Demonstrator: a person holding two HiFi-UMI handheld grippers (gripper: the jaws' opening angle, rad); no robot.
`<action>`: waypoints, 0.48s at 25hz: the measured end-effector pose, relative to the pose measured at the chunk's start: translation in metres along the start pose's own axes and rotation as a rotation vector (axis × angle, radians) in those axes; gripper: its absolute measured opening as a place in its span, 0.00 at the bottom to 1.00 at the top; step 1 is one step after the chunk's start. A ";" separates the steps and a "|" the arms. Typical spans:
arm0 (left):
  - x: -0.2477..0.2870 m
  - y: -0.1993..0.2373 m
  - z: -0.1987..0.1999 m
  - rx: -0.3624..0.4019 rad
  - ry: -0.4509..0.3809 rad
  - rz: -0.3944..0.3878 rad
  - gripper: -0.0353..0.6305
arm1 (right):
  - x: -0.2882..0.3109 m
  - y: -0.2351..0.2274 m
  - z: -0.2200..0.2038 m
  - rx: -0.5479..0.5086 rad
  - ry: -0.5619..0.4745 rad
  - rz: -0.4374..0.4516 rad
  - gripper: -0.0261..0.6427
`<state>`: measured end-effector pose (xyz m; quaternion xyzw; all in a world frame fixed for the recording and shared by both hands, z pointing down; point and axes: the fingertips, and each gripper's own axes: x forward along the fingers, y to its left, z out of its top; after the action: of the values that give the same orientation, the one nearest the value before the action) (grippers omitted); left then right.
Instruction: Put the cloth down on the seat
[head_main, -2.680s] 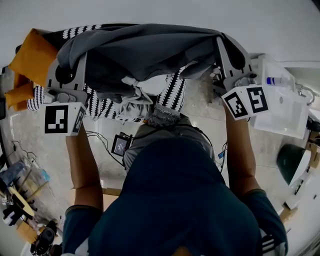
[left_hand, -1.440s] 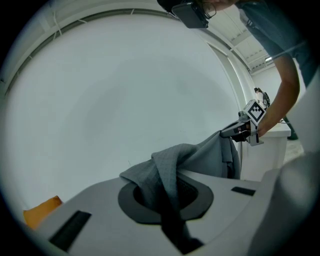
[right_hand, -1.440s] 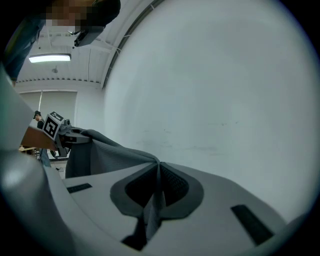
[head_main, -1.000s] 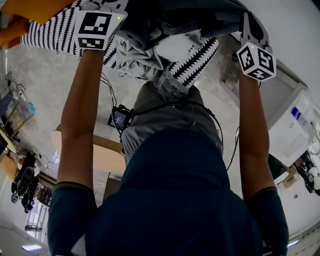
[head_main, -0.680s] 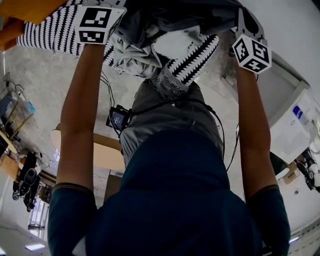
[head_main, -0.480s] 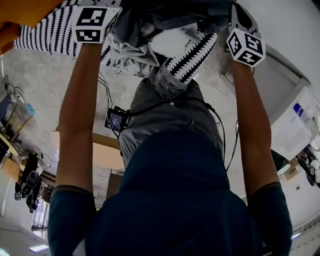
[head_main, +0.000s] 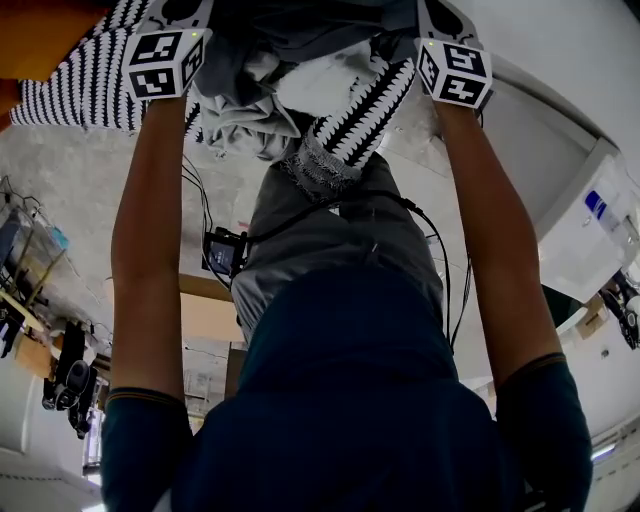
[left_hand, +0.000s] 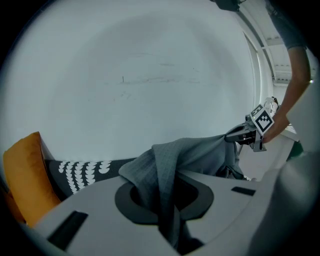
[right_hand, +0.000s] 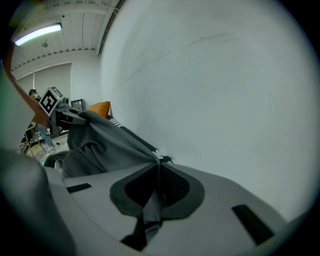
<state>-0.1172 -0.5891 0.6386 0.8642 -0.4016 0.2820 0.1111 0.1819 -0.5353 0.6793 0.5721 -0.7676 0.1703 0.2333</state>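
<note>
Over on the far left, an orange cushion (head_main: 40, 35) sits next to the black-and-white patterned seat (head_main: 85, 85), which I'm guessing is the drop spot.

Next along, the left gripper (left_hand: 167, 200) is clamped hard on a bunched fold of the grey cloth (left_hand: 190, 155). Its own view shows the fabric wedged right down between the pads, with no gap at all.

The cloth itself hangs in the air, strung between both grippers in front of a plain white wall. It's close to the seat but not lying on it as far as I can tell, and the middle sags in loose folds.

Moving right, the right gripper (right_hand: 156, 192) is closed on the same cloth too, but only on a thin bit of edge. From there the fabric pulls fairly taut back toward the other gripper. Far right there's a white unit (head_main: 585, 240), which isn't involved.

Handling-wise this looks like soft, light, floppy stuff with a bit of woven texture. I'd say it's not fragile or slick, but it has zero shape of its own, so it'll crumple wherever it lands. Holding it at two well-separated spots along the edge seems right for laying it flat. That skinny right-hand pinch is the one I'd worry about slipping if tugged.
</note>
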 end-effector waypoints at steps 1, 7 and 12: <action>0.003 0.000 -0.006 -0.007 0.012 -0.004 0.09 | 0.003 0.001 -0.006 -0.004 0.013 0.005 0.08; 0.017 -0.001 -0.033 -0.031 0.077 -0.012 0.10 | 0.017 0.006 -0.036 0.009 0.103 0.038 0.08; 0.028 0.000 -0.053 -0.085 0.124 -0.012 0.11 | 0.025 0.008 -0.063 0.060 0.202 0.065 0.09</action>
<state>-0.1238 -0.5851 0.6979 0.8420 -0.4004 0.3170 0.1741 0.1781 -0.5197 0.7461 0.5336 -0.7529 0.2574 0.2866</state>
